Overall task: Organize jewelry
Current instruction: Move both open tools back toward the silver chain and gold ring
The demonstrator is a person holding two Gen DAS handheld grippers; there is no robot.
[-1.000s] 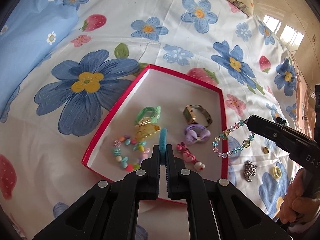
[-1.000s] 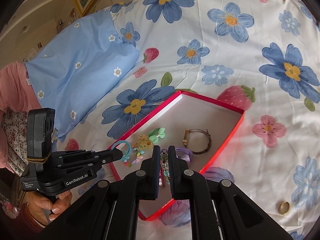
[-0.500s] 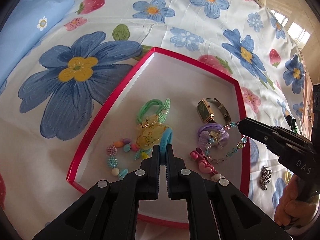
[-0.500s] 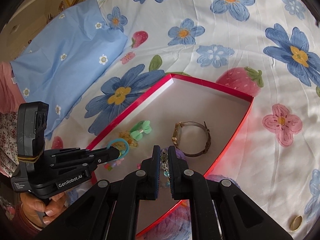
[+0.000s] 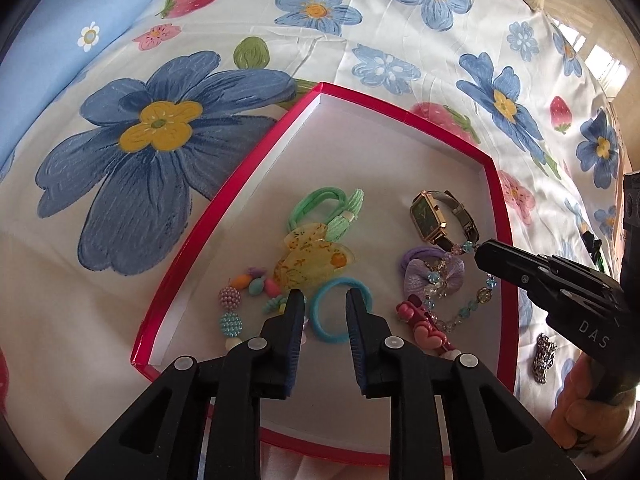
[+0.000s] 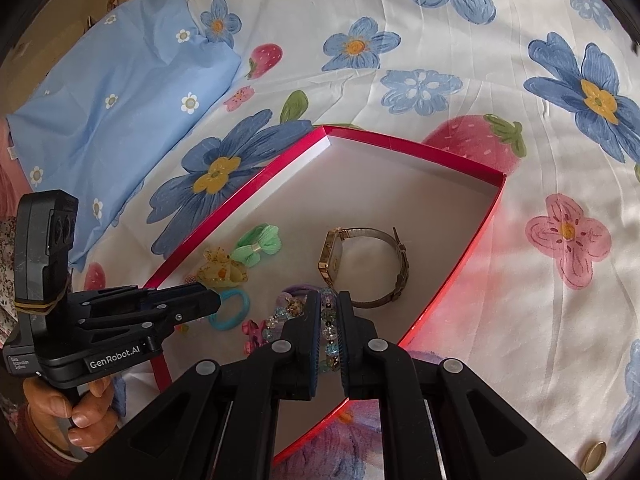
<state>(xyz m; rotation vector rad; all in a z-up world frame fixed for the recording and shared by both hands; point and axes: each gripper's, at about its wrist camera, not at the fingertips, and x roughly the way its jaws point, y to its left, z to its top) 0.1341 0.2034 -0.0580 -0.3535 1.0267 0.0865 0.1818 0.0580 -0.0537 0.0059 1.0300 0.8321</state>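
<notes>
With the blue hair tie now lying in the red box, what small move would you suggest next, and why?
Probably open the right claw. It is shut on the beaded bracelet, whose free end already drapes over the purple bow inside the red box. The left claw has just been opening, and the blue hair tie lies free.

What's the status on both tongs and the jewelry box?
Left tongs just opened, blue hair tie lying loose in the red box. Right tongs shut on beaded bracelet, draped over the purple bow. Nothing blocking.
</notes>
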